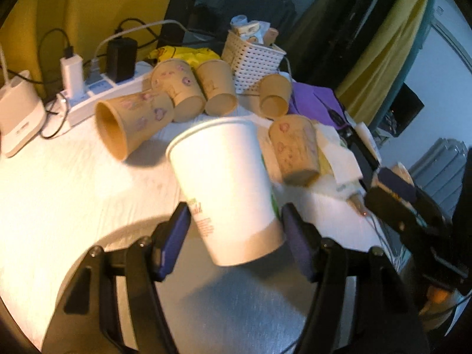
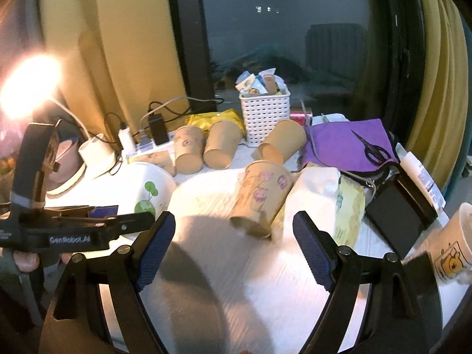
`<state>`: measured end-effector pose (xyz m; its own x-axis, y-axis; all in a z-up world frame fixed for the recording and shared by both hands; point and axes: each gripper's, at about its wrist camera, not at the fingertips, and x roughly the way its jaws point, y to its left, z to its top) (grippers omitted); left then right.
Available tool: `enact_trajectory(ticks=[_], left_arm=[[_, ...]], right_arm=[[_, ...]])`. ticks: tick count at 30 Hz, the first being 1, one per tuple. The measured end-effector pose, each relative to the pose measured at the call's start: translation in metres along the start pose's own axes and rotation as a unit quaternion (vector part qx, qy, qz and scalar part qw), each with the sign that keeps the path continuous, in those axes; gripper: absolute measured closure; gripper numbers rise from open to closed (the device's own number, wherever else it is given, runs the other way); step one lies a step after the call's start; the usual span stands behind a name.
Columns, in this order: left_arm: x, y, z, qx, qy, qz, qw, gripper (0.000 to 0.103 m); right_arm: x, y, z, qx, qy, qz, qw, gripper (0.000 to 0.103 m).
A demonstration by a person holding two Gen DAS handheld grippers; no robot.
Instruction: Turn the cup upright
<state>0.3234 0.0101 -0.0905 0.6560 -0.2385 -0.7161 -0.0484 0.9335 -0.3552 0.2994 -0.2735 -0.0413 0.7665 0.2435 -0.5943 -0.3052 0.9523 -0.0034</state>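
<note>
A white paper cup (image 1: pixel 227 188) with green and red print is tilted, rim up and to the left, between the blue pads of my left gripper (image 1: pixel 236 230). The pads touch its lower sides, so the gripper is shut on it, above the white table. The same cup shows at the left of the right wrist view (image 2: pixel 150 188), beside the left gripper's black body (image 2: pixel 67 230). My right gripper (image 2: pixel 233 242) is open and empty above the table. A brown flowered cup (image 2: pixel 262 197) lies on its side just beyond it.
Several brown paper cups (image 1: pixel 132 121) lie on their sides at the back. A white basket (image 1: pixel 253 59), a power strip with chargers (image 1: pixel 88 88), a purple cloth with scissors (image 2: pixel 354 144), tissues (image 2: pixel 315 194) and a cartoon-printed cup (image 2: pixel 454 250) crowd the table.
</note>
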Motion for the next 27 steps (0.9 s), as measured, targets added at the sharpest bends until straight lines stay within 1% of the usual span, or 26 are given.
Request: enact_trajectory(ticks=[7,10,13,17,24,27], left_arm=[[-0.043,-0.006,-0.048,0.053,-0.018,0.028,0.9981,0.038],[-0.057,-0.009,-0.071,0.081,-0.030,0.047,0.9952,0.038],[-0.072,-0.011,-0.094,0.099,-0.042,0.053,0.9928,0.038],[-0.084,-0.010,-0.116,0.099,-0.041,0.052,0.9929,0.038],[-0.102,-0.007,-0.152,0.099,-0.048,0.051,0.9926,0.038],[-0.109,-0.006,-0.166,0.105,-0.054,0.052,0.9916,0.038]], right_arm=[[-0.019,0.027,-0.018,-0.007,0.012,0.022,1.000,0.018],[-0.024,0.042,-0.028,-0.012,0.023,0.039,0.999,0.018],[-0.028,0.057,-0.037,-0.019,0.032,0.055,0.998,0.018],[-0.035,0.075,-0.046,-0.016,0.044,0.093,0.995,0.018],[-0.047,0.106,-0.066,-0.021,0.063,0.146,0.987,0.018],[-0.049,0.116,-0.076,-0.019,0.076,0.161,0.984,0.018]])
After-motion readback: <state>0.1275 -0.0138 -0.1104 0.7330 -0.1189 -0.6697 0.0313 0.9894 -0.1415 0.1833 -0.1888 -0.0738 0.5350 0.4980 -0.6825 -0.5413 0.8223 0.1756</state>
